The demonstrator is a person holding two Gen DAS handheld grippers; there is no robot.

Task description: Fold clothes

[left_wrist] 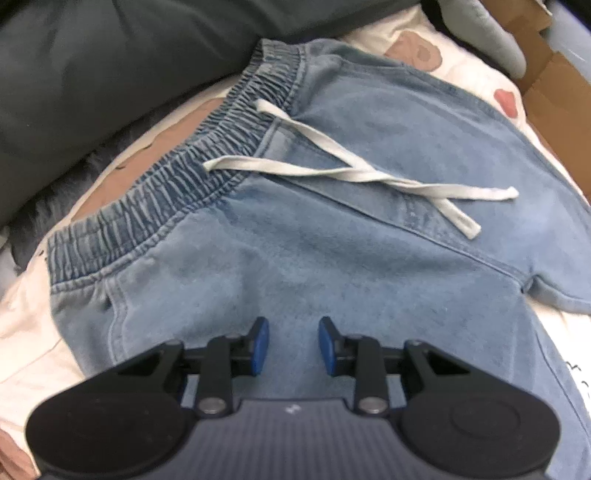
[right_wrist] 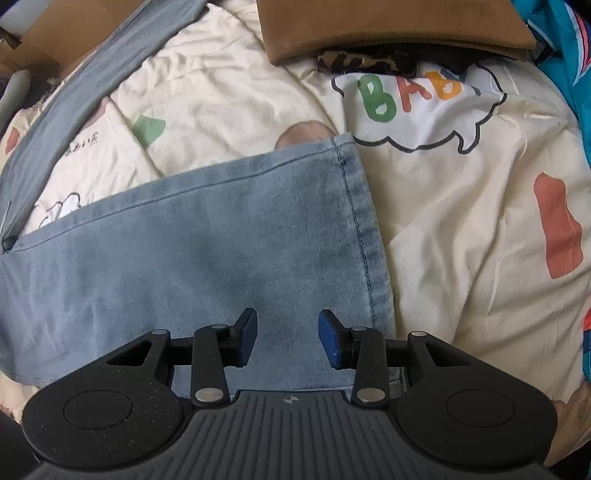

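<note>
My left claw [left_wrist: 293, 345] points down over the upper part of the jeans [left_wrist: 332, 221], just below the gathered waistband [left_wrist: 177, 192]. Its blue pads [left_wrist: 260, 341] stand a narrow gap apart with only flat denim showing between them, nothing pinched. The white drawstring [left_wrist: 354, 177] lies crossed on the front. My right claw [right_wrist: 288, 339] hangs over the leg end [right_wrist: 221, 240], near the stitched hem [right_wrist: 360, 221], its pads a little wider apart and empty. The jeans lie spread on a cream printed quilt [right_wrist: 461, 240]; a brown folded cloth [right_wrist: 388, 29] sits at its far edge.
</note>
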